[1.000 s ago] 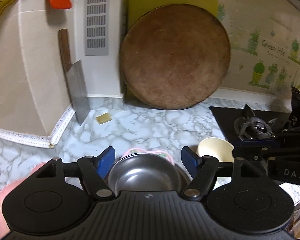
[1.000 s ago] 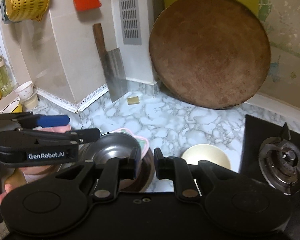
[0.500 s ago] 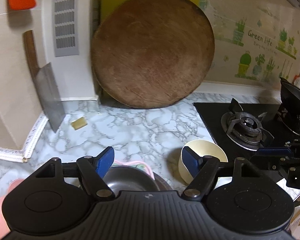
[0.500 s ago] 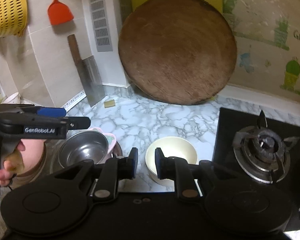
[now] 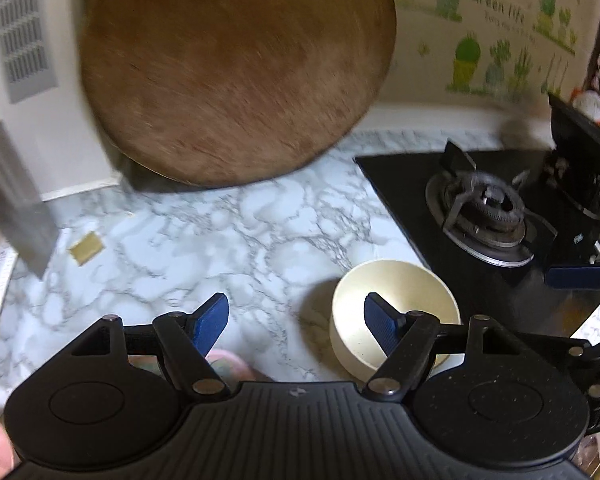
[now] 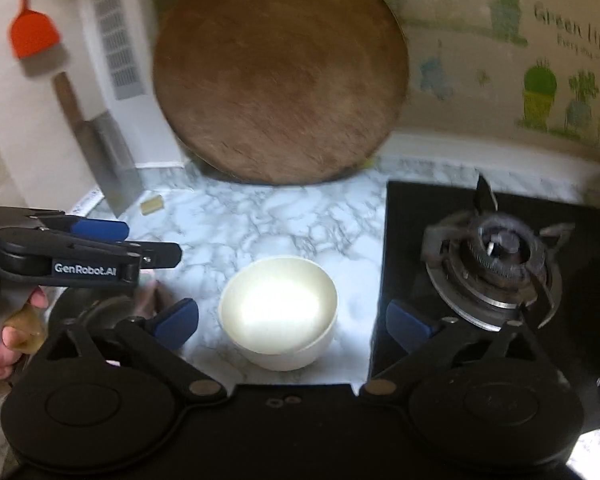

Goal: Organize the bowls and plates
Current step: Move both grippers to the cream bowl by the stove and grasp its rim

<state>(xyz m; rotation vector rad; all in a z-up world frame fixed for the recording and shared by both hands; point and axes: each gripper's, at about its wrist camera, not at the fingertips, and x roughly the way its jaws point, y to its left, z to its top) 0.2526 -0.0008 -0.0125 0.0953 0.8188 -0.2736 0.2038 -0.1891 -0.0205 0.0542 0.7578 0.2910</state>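
A cream bowl (image 6: 278, 308) stands upright on the marble counter (image 6: 260, 224) beside the stove. My right gripper (image 6: 292, 322) hangs over it with its jaws opening wide; the bowl lies between the blue pads (image 6: 180, 320), which stay clear of it. In the left wrist view the cream bowl (image 5: 396, 300) sits low right. My left gripper (image 5: 296, 322) is open and empty, its right-hand finger overlapping the bowl's inside in the picture. A pink plate rim (image 5: 230, 362) peeks from under that gripper. The left gripper (image 6: 140, 240) shows at the left, above a dim steel bowl (image 6: 80, 312).
A big round wooden board (image 5: 236, 72) leans on the back wall, a cleaver (image 6: 112, 160) stands left of it. The black gas stove (image 6: 492, 256) fills the right side. A small yellow piece (image 5: 86, 248) lies on the counter. A red spatula (image 6: 32, 36) hangs on the wall.
Both views have swung right, from the steel bowl and pink plate to the cream bowl. The right gripper went from shut to wide open. The left gripper stayed open.
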